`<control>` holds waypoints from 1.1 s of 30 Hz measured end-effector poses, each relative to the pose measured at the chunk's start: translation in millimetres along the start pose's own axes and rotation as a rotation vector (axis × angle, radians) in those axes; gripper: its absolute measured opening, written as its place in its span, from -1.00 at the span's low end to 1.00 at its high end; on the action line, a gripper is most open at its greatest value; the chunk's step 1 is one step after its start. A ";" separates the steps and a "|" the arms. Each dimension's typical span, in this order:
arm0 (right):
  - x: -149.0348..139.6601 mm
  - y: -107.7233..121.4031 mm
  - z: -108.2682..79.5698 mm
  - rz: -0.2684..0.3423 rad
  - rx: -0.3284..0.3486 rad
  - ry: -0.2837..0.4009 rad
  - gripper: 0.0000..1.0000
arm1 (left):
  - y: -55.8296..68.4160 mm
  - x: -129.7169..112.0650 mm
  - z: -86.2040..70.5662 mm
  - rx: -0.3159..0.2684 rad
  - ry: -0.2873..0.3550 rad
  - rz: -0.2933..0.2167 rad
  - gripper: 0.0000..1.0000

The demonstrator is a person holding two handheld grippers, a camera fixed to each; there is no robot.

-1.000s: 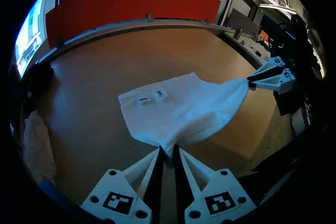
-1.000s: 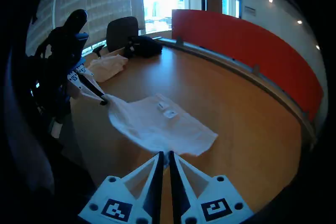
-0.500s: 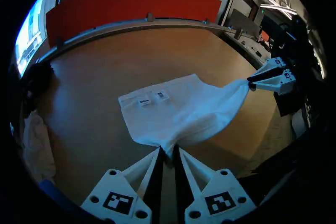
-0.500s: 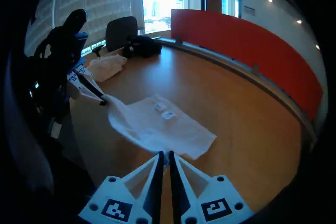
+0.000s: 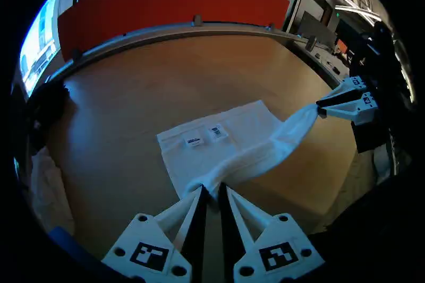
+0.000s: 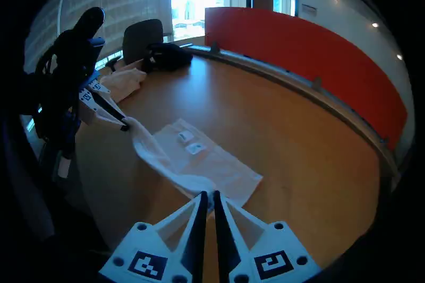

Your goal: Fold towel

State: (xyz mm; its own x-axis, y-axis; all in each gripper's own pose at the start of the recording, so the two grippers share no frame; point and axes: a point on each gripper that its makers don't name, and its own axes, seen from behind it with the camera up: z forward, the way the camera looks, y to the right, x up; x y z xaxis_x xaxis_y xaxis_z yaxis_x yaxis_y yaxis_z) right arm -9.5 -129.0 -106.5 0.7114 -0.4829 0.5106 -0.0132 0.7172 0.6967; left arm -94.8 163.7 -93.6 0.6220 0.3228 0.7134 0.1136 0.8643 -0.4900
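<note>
A white towel (image 5: pixel 228 142) with two small labels lies on the wooden table (image 5: pixel 159 81). Its near edge is lifted and stretched between both grippers. My left gripper (image 5: pixel 211 198) is shut on one near corner, right at the bottom of the left gripper view. My right gripper (image 5: pixel 320 111) shows farther off at the right, shut on the other corner. In the right gripper view the towel (image 6: pixel 207 158) lies ahead, my right gripper (image 6: pixel 210 200) pinches its corner, and the left gripper (image 6: pixel 124 125) holds the far end at the left.
A red partition (image 5: pixel 170 1) runs along the table's far edge. Crumpled pale cloth (image 6: pixel 125 82) and a dark bag (image 6: pixel 167 56) lie on the table near an office chair (image 6: pixel 141 39). A person (image 6: pixel 64 81) holds the left gripper. The table edge (image 5: pixel 324 198) is close.
Both grippers have moved forward over the table, carrying the lifted near edge toward the far edge. The raised part has narrowed into a rolled band, and more of the flat towel shows.
</note>
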 end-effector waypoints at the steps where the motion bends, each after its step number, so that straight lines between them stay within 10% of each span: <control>1: 0.4 2.2 2.6 0.003 -0.002 -0.002 -0.81 | -2.0 1.5 2.6 0.001 -0.002 -0.003 -0.67; 33: -27.7 38.8 63.9 0.088 -0.046 -0.099 -0.81 | -41.7 2.6 75.4 0.013 -0.050 0.005 -0.52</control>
State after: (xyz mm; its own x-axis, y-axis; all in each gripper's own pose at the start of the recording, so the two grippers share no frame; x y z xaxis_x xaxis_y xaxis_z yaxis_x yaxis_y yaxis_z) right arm -74.6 -119.9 -61.4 0.6358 -0.4627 0.6177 -0.0385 0.7803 0.6242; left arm -156.4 157.6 -33.6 0.5826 0.3455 0.7357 0.1003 0.8677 -0.4869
